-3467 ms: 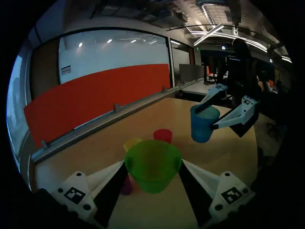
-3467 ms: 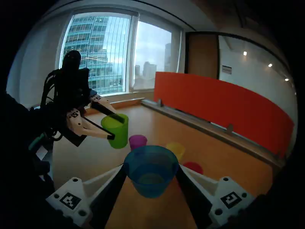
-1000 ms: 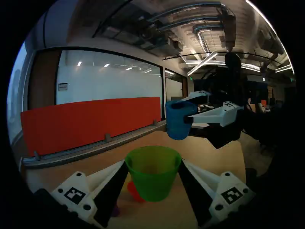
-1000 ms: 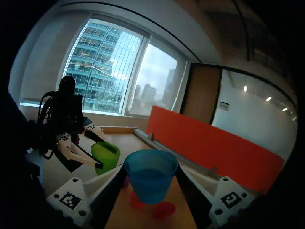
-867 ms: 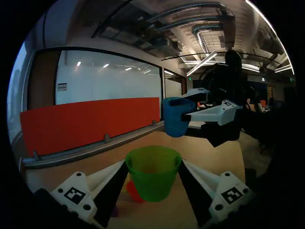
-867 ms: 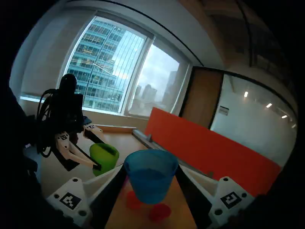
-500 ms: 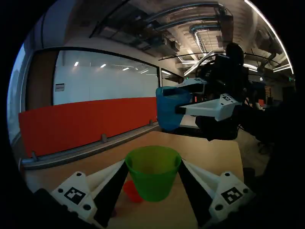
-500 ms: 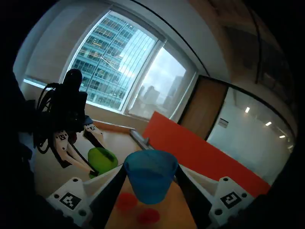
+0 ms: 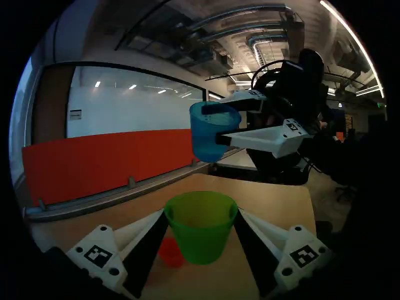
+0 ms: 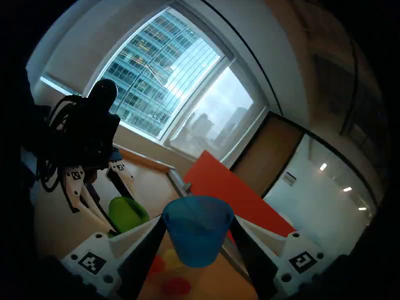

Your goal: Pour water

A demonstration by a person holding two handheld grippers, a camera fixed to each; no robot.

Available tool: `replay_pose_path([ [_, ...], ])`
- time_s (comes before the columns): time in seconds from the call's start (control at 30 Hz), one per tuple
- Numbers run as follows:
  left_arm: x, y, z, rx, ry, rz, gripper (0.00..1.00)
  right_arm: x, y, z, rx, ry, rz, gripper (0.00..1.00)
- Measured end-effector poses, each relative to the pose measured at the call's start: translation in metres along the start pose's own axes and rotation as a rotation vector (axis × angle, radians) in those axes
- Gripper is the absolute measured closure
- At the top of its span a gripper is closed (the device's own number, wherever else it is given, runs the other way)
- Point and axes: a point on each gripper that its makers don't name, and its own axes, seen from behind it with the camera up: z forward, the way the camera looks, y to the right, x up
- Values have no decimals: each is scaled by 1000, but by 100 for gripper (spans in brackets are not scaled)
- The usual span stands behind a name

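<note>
My left gripper (image 9: 201, 231) is shut on a green cup (image 9: 201, 226), held upright above the wooden table (image 9: 270, 205). Above and a little behind it hangs a blue cup (image 9: 211, 131) with water in it, tilted toward the green one and clamped by the right gripper (image 9: 216, 125). In the right gripper view that blue cup (image 10: 198, 236) sits between my right gripper (image 10: 198, 235) fingers, and the view is rolled to the left. The green cup (image 10: 125, 213) and the left gripper (image 10: 111, 212) appear lower left there.
An orange partition (image 9: 100, 159) with a rail runs along the table's far edge. A red cup (image 9: 170, 251) stands on the table below the green cup. Red and yellow cups (image 10: 170, 260) show under the blue cup. A large window (image 10: 165, 90) is behind.
The right gripper has carried the blue cup up and closer over the green cup and has begun tilting it. The left gripper holds the green cup steady.
</note>
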Motion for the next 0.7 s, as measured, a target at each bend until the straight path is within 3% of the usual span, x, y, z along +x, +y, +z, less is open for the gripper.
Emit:
replay_pose_path([
  [0.7, -3, 8, 7, -25, 5, -7, 13, 11, 12, 20, -18, -15, -211, 9],
])
